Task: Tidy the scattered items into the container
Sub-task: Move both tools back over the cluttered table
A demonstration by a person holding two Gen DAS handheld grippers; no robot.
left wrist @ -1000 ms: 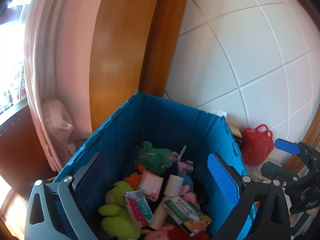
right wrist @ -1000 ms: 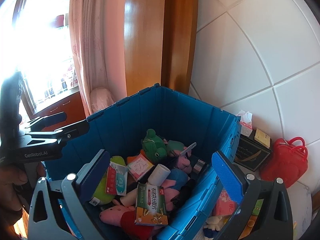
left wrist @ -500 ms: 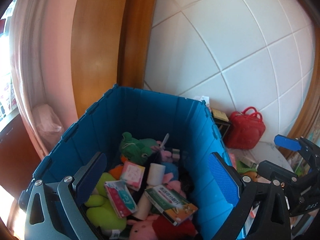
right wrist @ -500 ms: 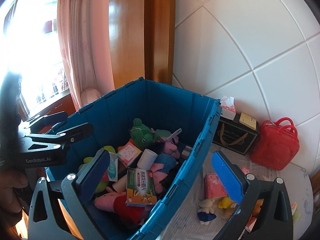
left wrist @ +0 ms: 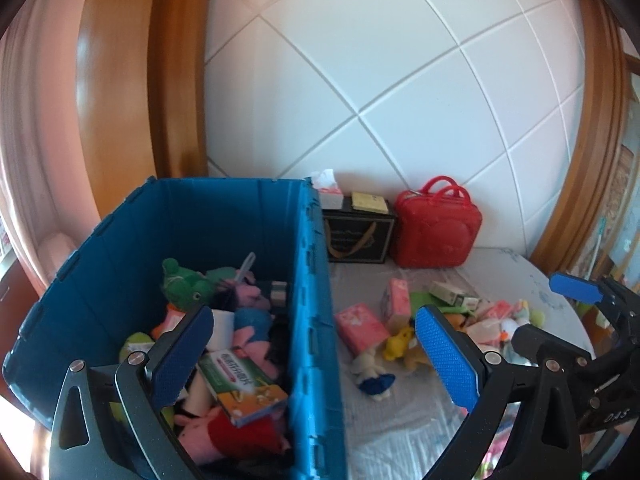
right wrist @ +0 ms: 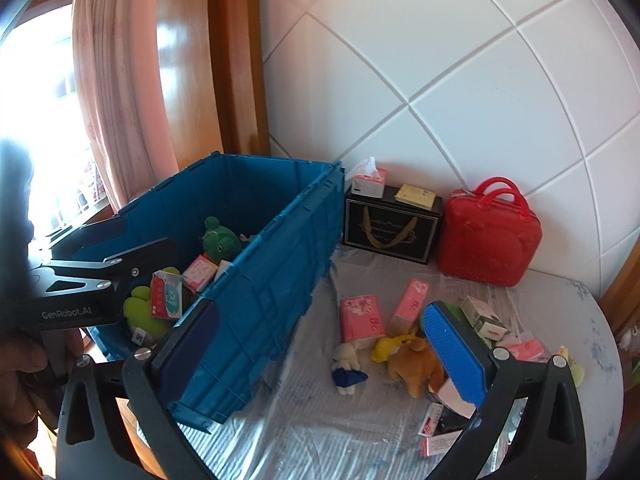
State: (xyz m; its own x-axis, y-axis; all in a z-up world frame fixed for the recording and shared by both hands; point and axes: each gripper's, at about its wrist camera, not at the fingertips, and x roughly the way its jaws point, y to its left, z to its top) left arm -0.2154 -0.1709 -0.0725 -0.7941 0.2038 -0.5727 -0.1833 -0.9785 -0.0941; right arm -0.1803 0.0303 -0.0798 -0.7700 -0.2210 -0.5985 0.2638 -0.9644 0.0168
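Note:
A blue crate (left wrist: 316, 280) (right wrist: 272, 280) stands at the left of the covered table and holds a green frog plush (left wrist: 182, 284), a green-and-orange box (left wrist: 240, 384) and other toys. To its right lie two pink tissue packs (right wrist: 362, 318), a yellow plush (right wrist: 390, 346), a brown plush (right wrist: 416, 364), a small white doll (right wrist: 348, 368) and a white-green box (right wrist: 482, 318). My left gripper (left wrist: 316, 356) is open and empty, straddling the crate's right wall from above. My right gripper (right wrist: 320, 346) is open and empty, above the crate's near corner and the scattered pile.
A red bag (right wrist: 488, 236), a black gift box (right wrist: 390, 224) and a tissue box (right wrist: 366, 180) stand against the white padded wall. A pink curtain (right wrist: 116, 120) hangs behind the crate. The table's round edge (right wrist: 612, 360) curves at the right.
Both views have swung right, from looking down into the crate to the table beside it, bringing the scattered items into sight. Both grippers stayed open.

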